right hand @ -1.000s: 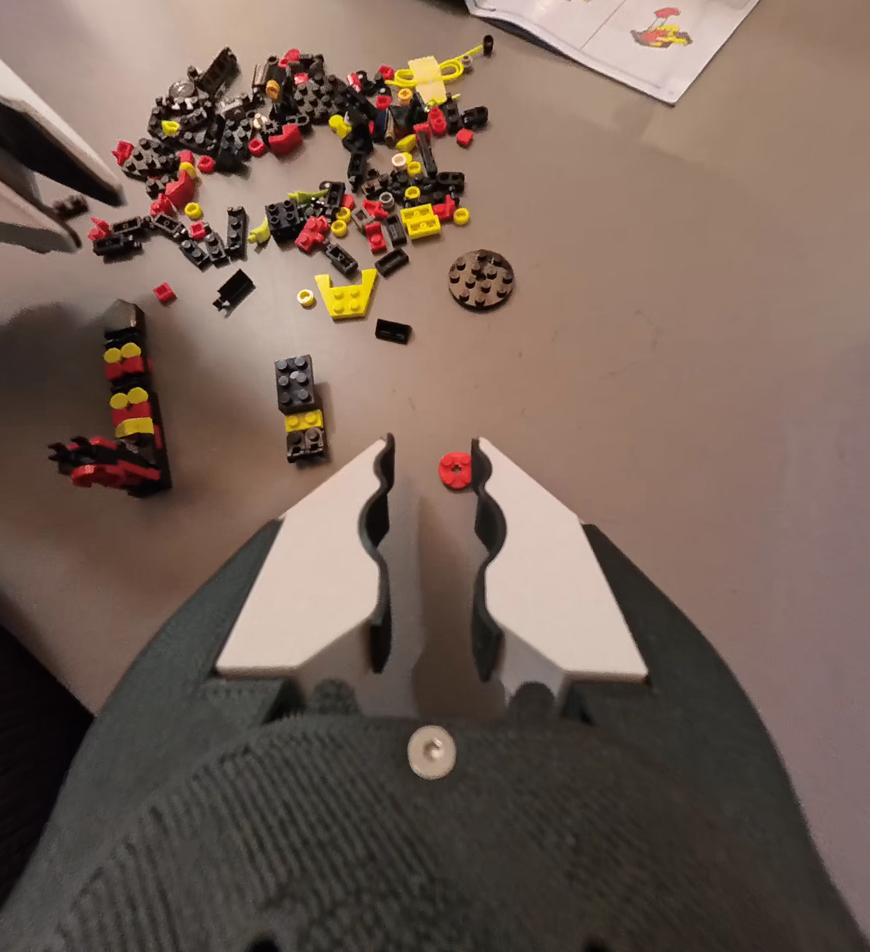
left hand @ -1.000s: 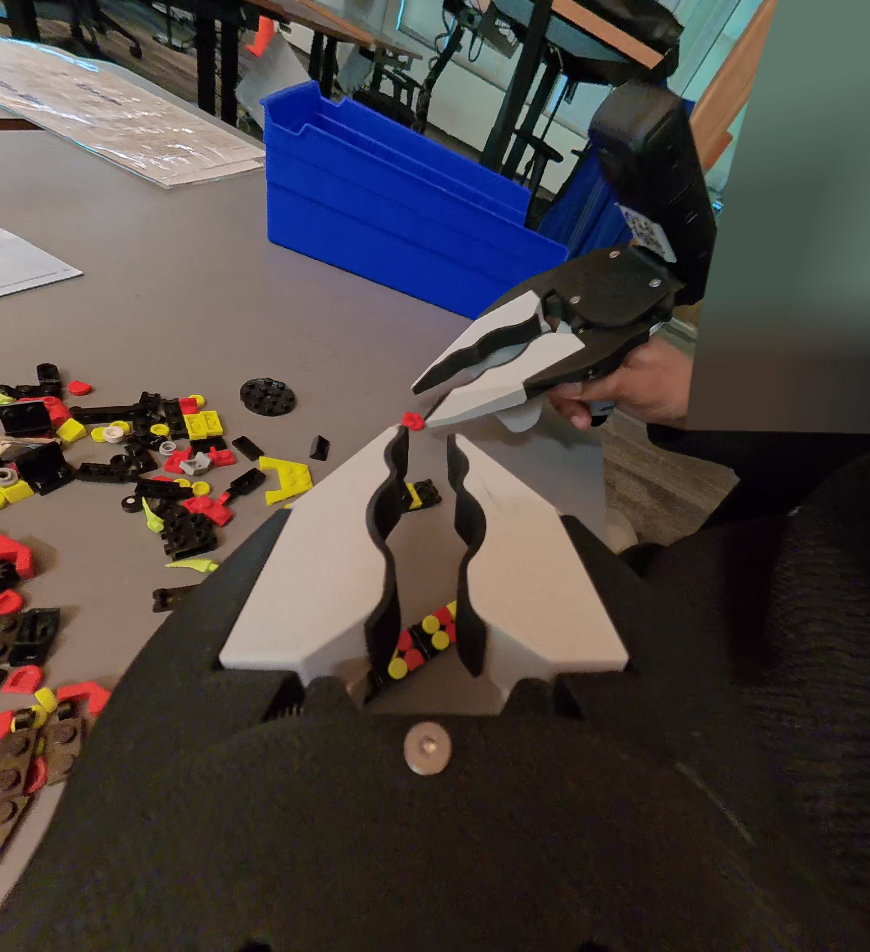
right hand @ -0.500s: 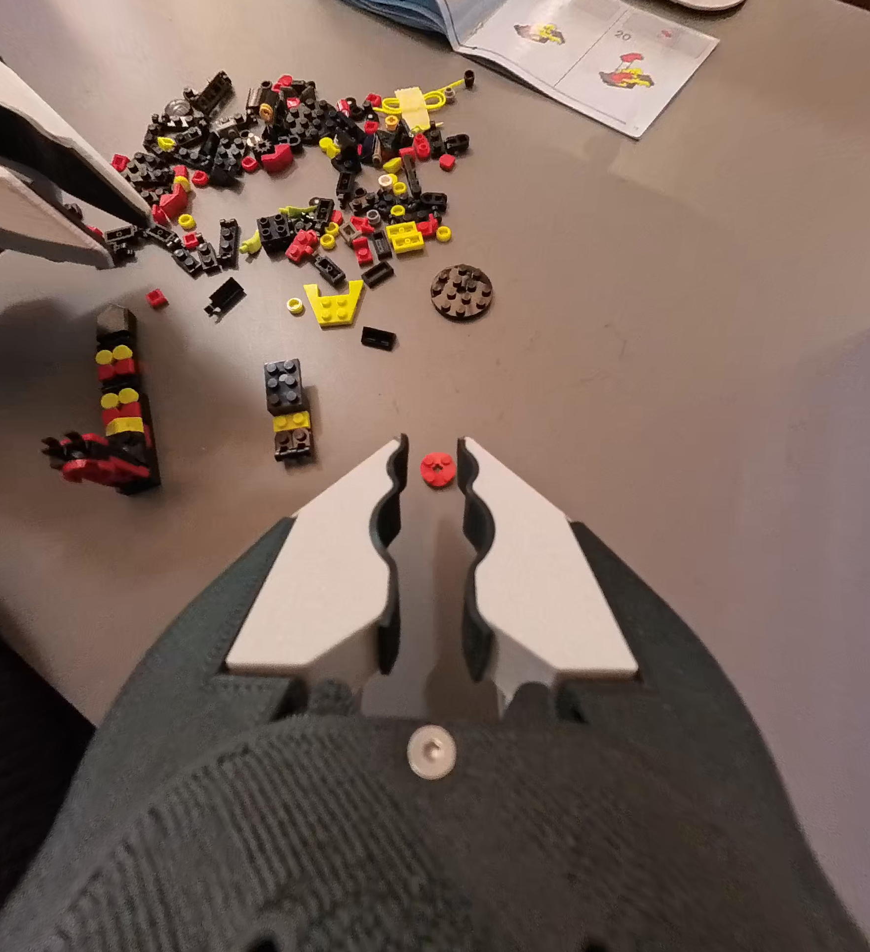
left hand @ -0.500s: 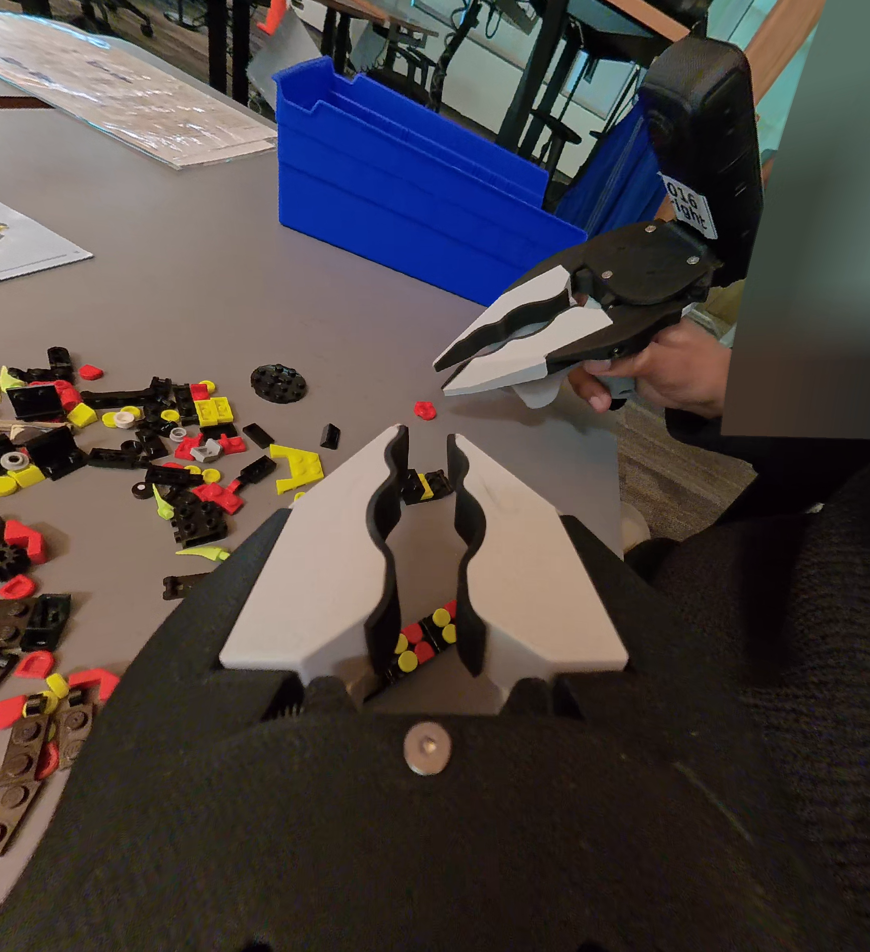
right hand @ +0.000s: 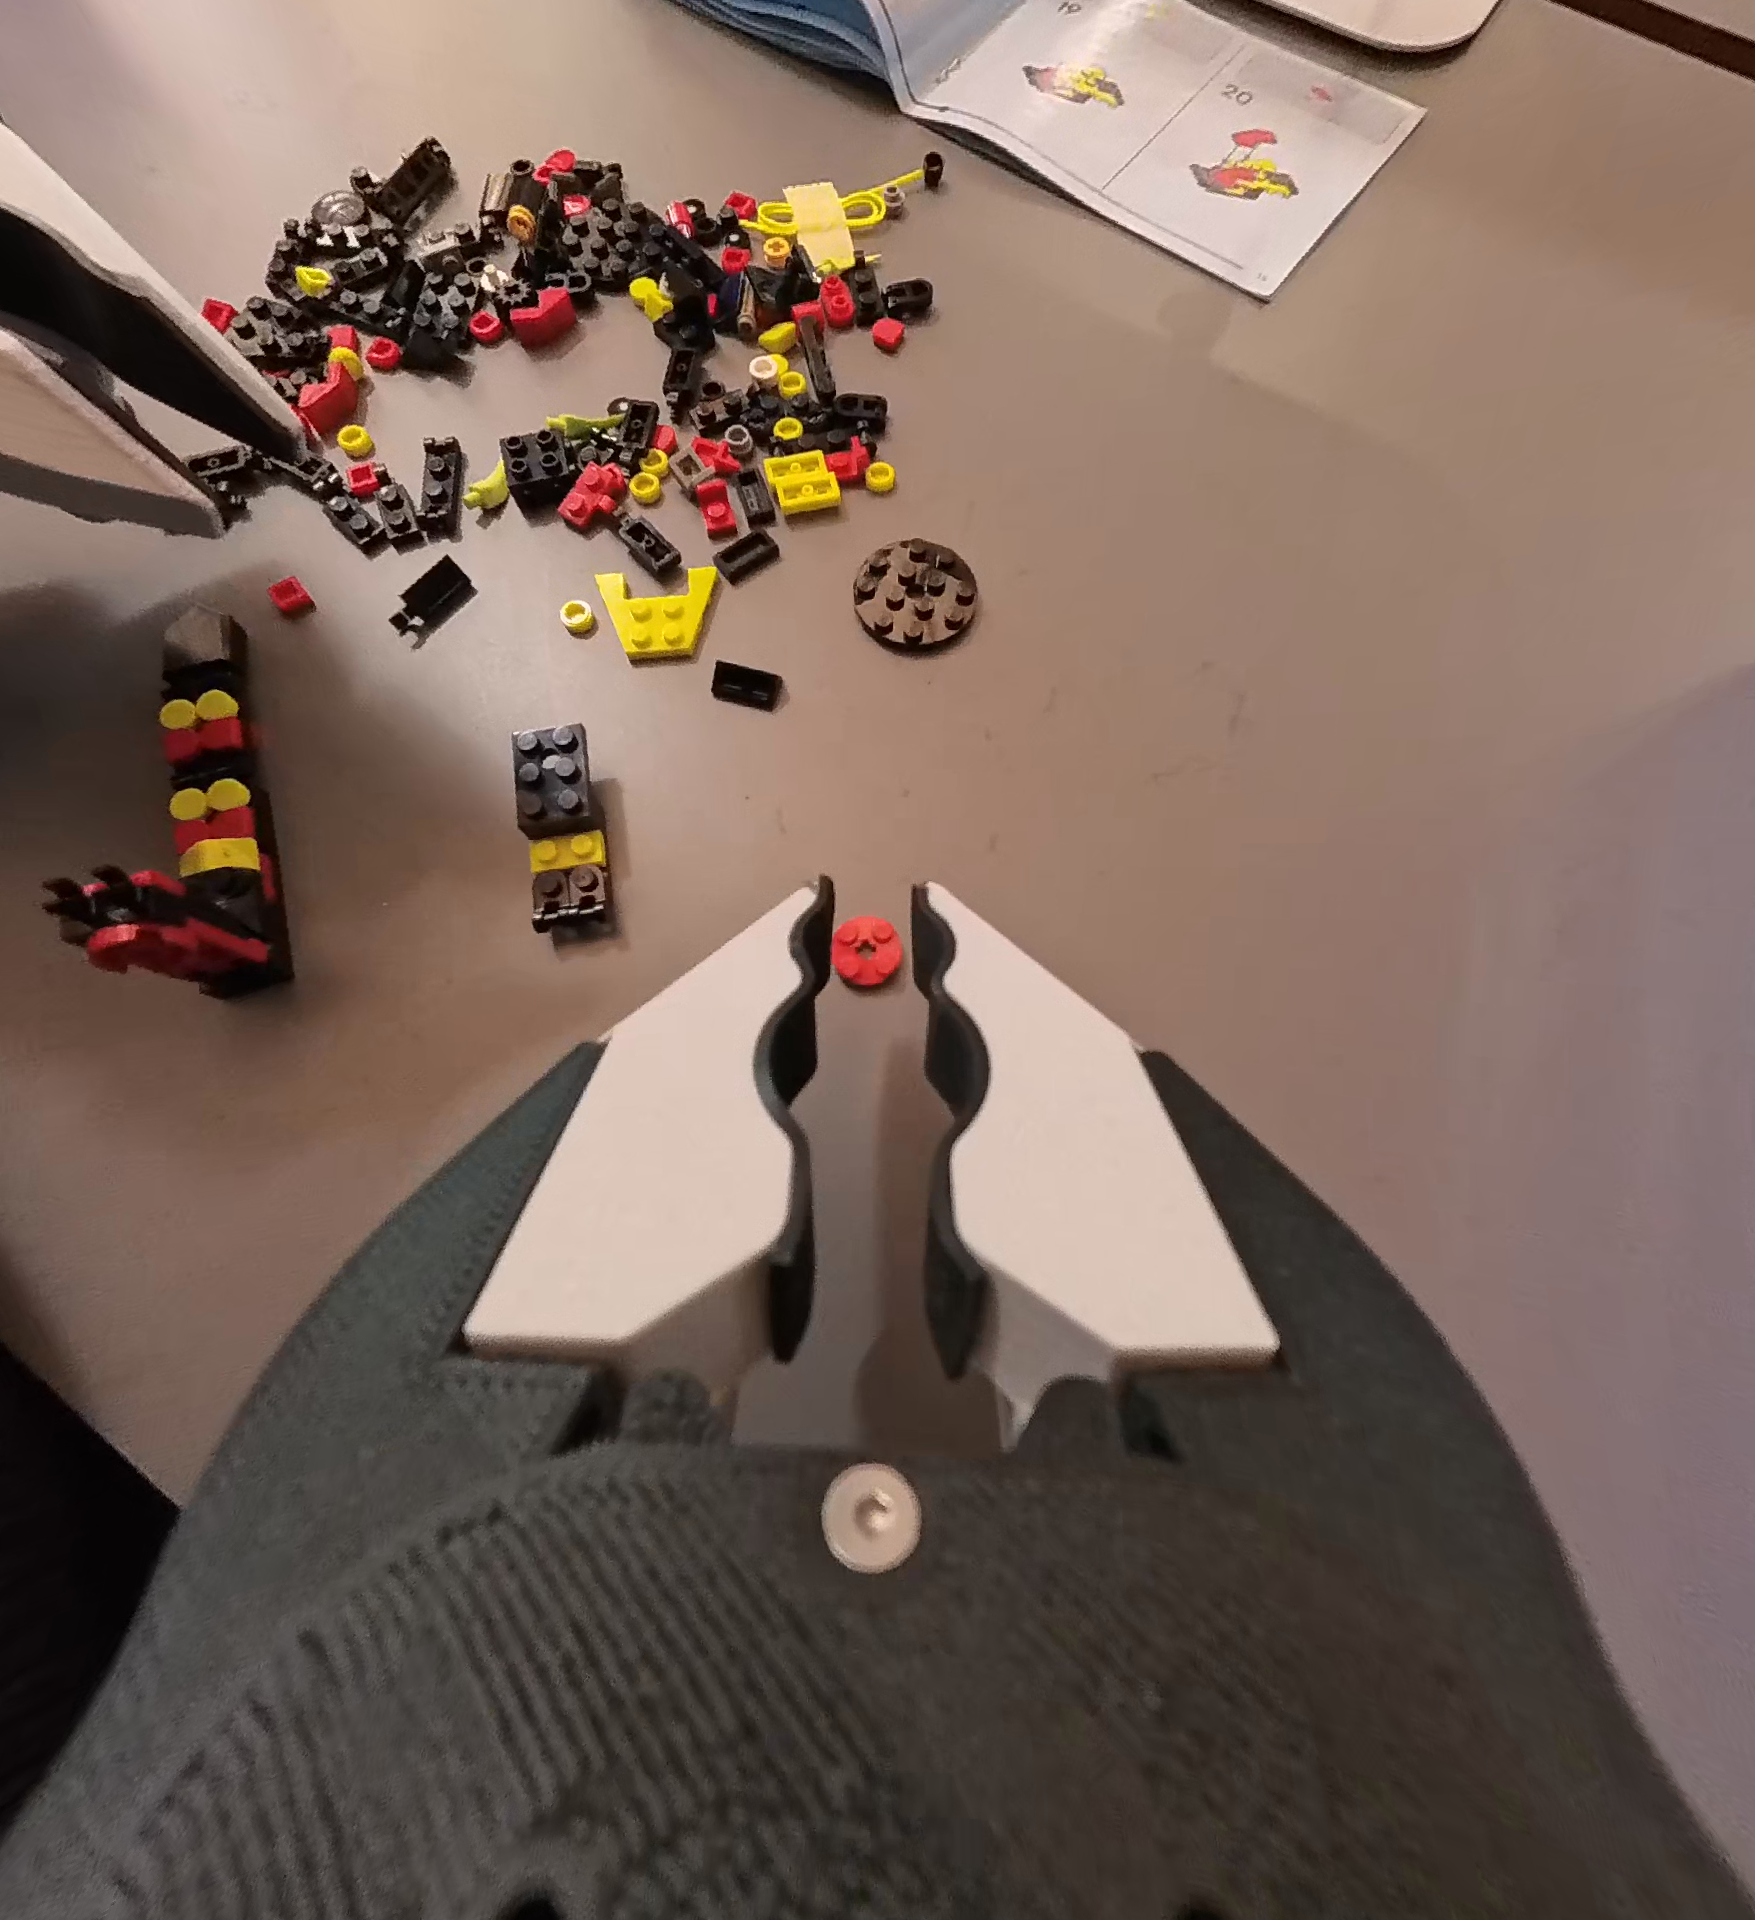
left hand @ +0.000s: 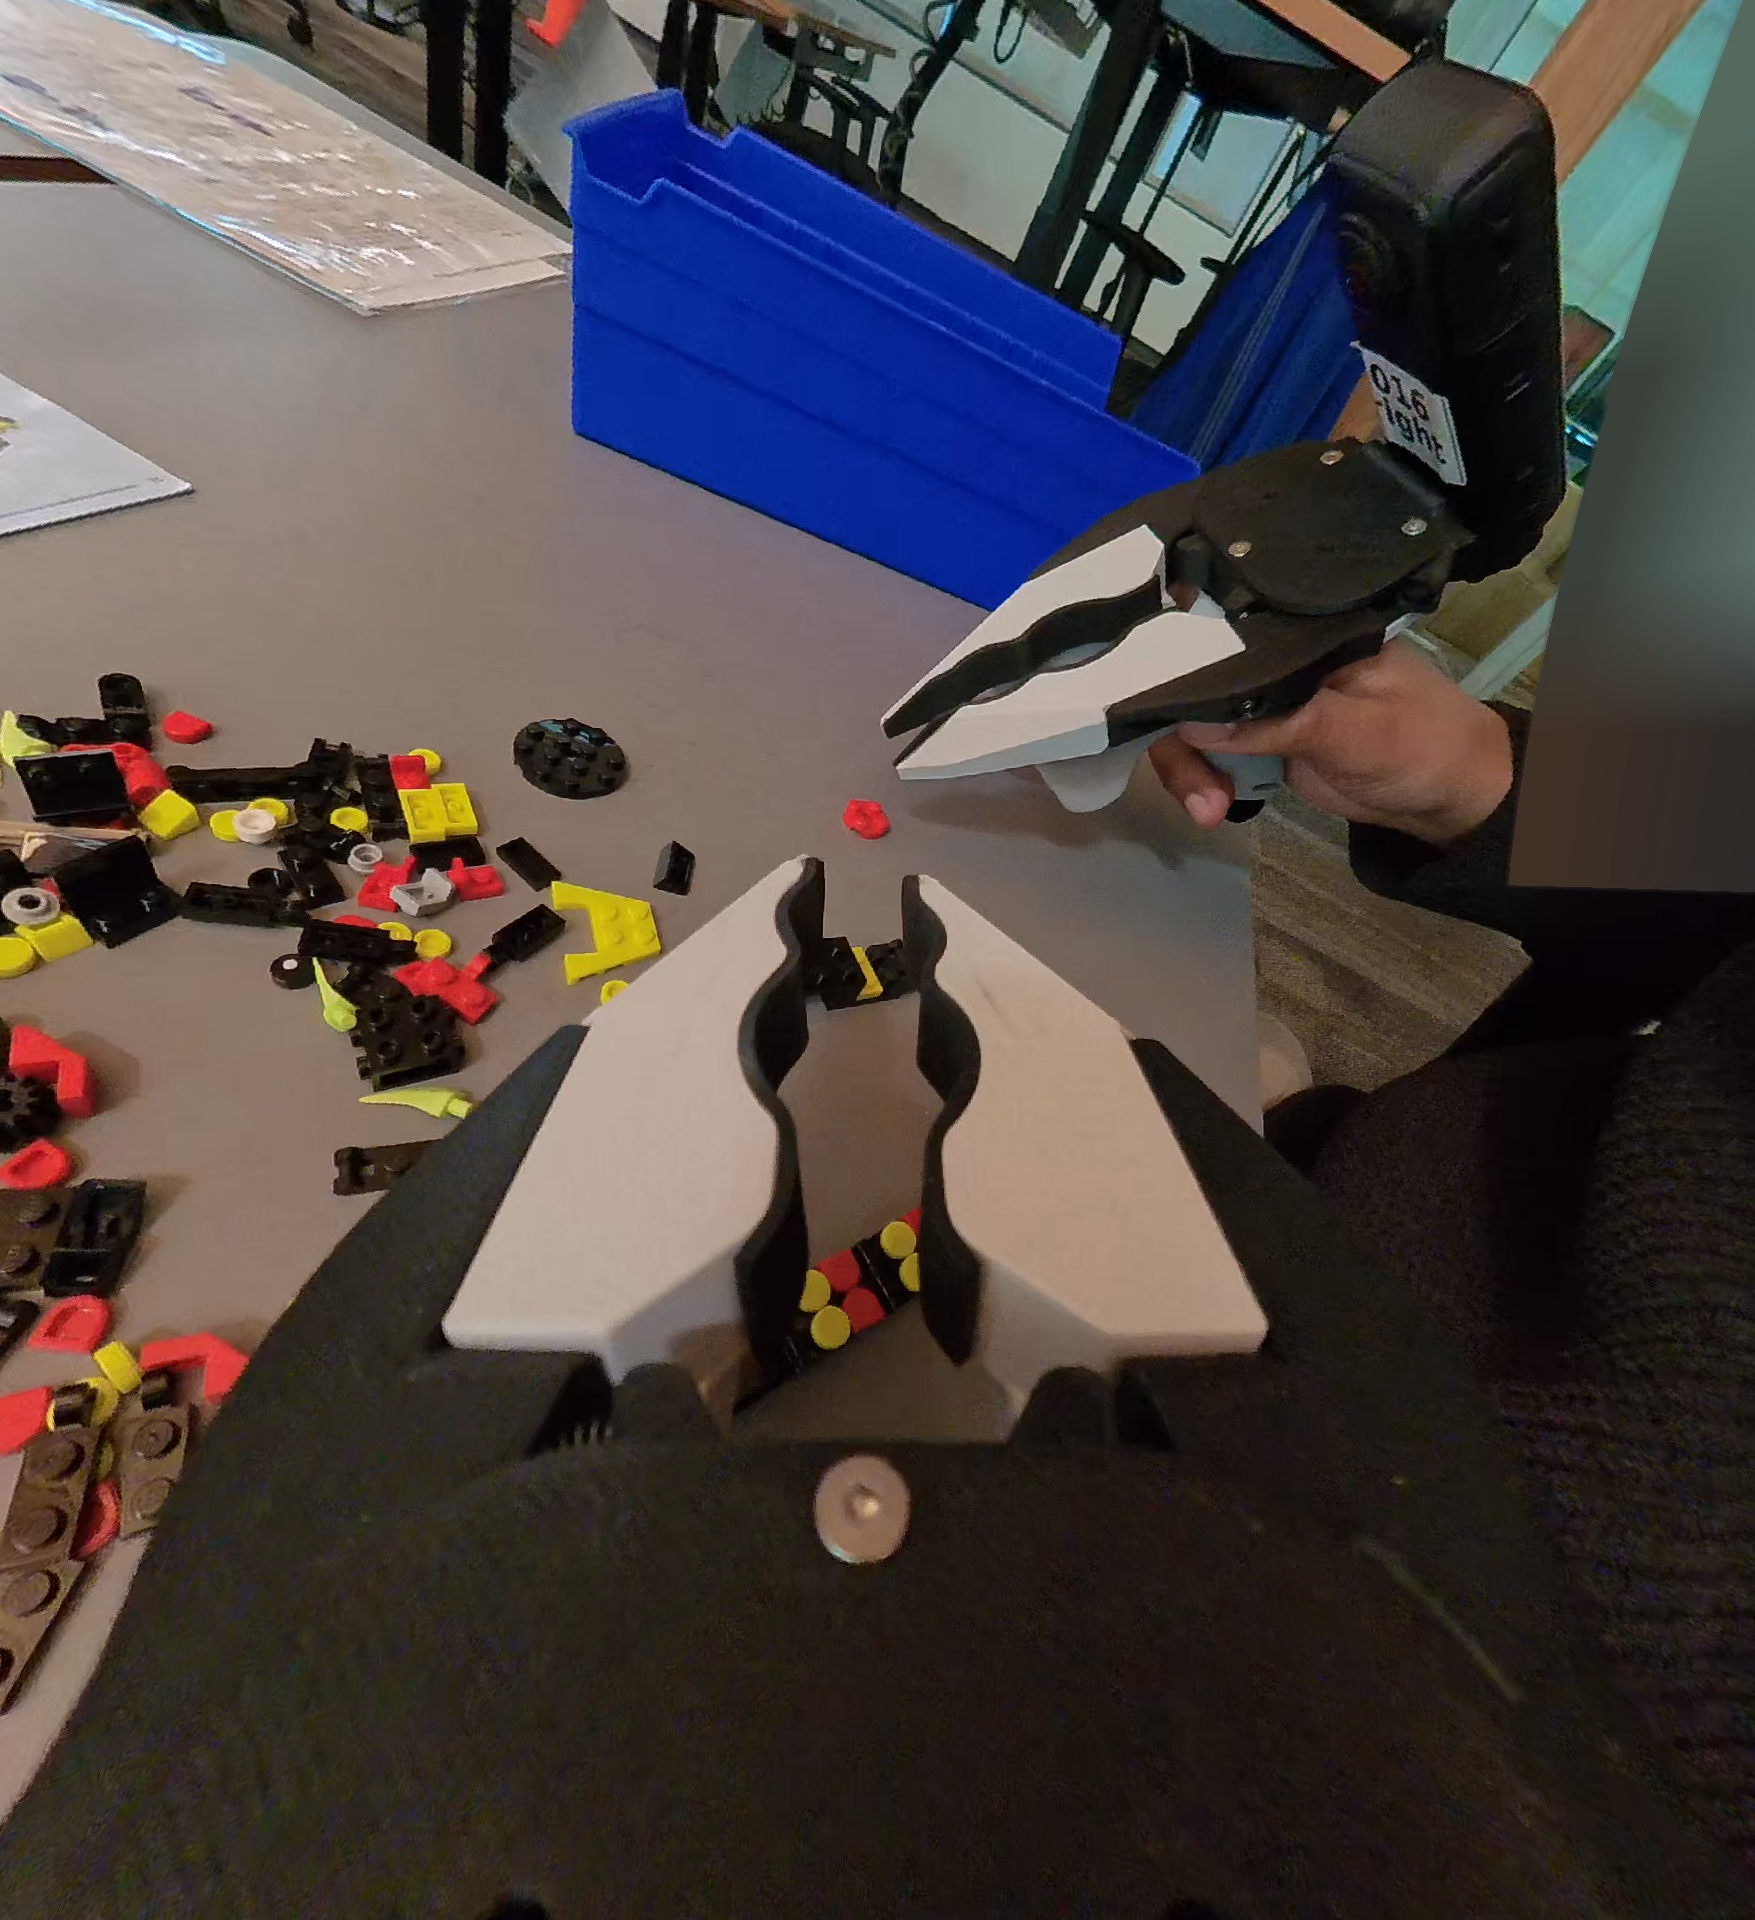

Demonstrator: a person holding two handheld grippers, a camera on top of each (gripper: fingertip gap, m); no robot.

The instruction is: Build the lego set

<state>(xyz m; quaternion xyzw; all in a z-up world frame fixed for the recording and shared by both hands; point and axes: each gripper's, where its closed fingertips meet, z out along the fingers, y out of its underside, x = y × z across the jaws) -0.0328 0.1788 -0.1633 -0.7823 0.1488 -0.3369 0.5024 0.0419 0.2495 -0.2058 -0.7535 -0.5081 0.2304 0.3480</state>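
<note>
Here both tongs (left hand: 860, 896) (right hand: 869, 902) gape empty over a grey table (right hand: 1268, 644) beside a blue bin (left hand: 831, 353).

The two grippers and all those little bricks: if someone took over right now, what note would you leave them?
Right gripper: open, empty, hanging over the small red round plate, which lies on the grey table.
Left gripper: open, empty, above the long black, red and yellow assembly.
Small black and yellow stack lies between them; loose pieces and the instruction booklet lie farther out.
Done: two part-built sections.
Left: probably grasp the red plate, then keep building.
</note>
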